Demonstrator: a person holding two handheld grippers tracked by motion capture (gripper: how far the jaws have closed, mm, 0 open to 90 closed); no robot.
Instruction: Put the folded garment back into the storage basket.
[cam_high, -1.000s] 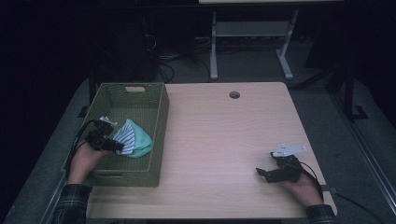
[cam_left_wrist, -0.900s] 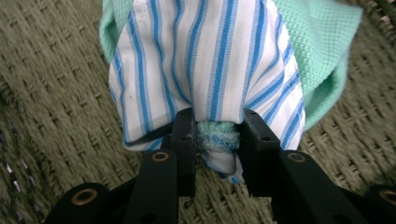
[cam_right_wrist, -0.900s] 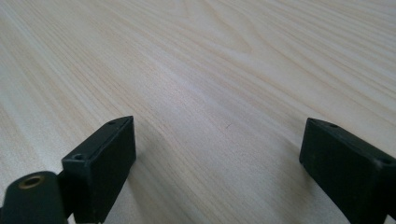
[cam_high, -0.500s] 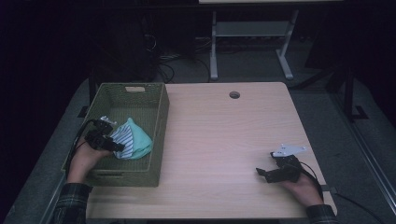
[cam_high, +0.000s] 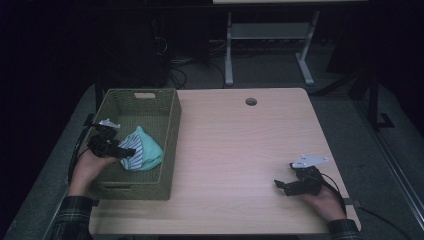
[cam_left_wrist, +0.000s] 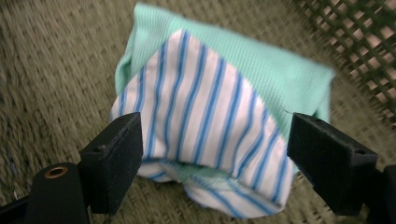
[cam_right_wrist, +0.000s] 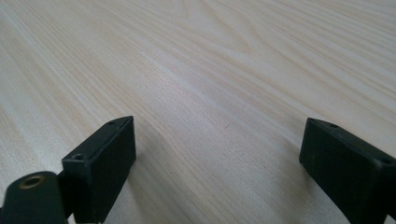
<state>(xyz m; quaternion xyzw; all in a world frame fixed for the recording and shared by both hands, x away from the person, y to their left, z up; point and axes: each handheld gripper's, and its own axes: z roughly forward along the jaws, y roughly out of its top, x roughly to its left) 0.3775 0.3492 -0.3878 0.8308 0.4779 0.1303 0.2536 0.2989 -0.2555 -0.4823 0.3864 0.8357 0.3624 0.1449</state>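
Note:
A bundled cloth (cam_high: 146, 151), mint green with a blue-and-white striped part (cam_left_wrist: 210, 121), lies on the floor of a green woven basket (cam_high: 169, 131) at the table's left. My left gripper (cam_high: 127, 152) reaches into the basket from the left. Its jaws have just been opening and now stand wide on either side of the cloth (cam_left_wrist: 215, 154) without pressing it. My right gripper (cam_high: 279, 186) rests low over the bare wood near the table's front right corner. It is open with nothing between its jaws (cam_right_wrist: 219, 154).
The light wooden table (cam_high: 240, 150) has a round cable hole (cam_high: 251, 101) near its far edge. A white metal frame (cam_high: 270, 55) stands on the dark floor behind the table. The basket's tall right wall stands between the cloth and the open tabletop.
The left jaws have spread apart off the cloth, which has settled onto the basket floor. The right hand and its gripper have kept still.

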